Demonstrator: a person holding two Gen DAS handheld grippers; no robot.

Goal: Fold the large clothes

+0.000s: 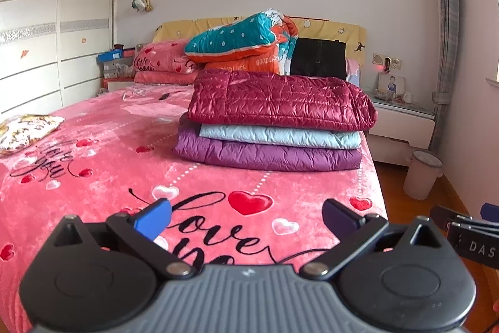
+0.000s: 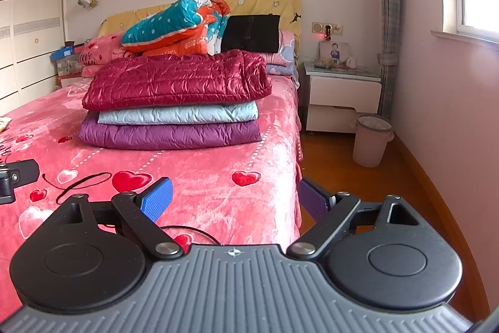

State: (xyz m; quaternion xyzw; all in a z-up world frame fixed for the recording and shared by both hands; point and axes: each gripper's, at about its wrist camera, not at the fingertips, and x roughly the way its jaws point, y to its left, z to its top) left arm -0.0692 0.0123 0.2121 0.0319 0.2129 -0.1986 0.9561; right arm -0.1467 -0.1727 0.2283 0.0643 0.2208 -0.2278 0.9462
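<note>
Pink fleece bed (image 1: 103, 145); left gripper (image 1: 246, 217) jaws apart, empty, hovering low. Mid-bed: three folded jackets stacked, maroon jacket (image 1: 280, 99) topmost. Right gripper (image 2: 235, 200) apart, empty. Folding judged done; no unfolded garment visible.

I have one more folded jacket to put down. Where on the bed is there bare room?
The widest free patch of the bed cover lies between the jacket stack and the patterned cushion, reaching forward to the open left gripper. The strip right of the stack is narrow. By the headboard it is crowded with pillows and the folded quilt.
</note>
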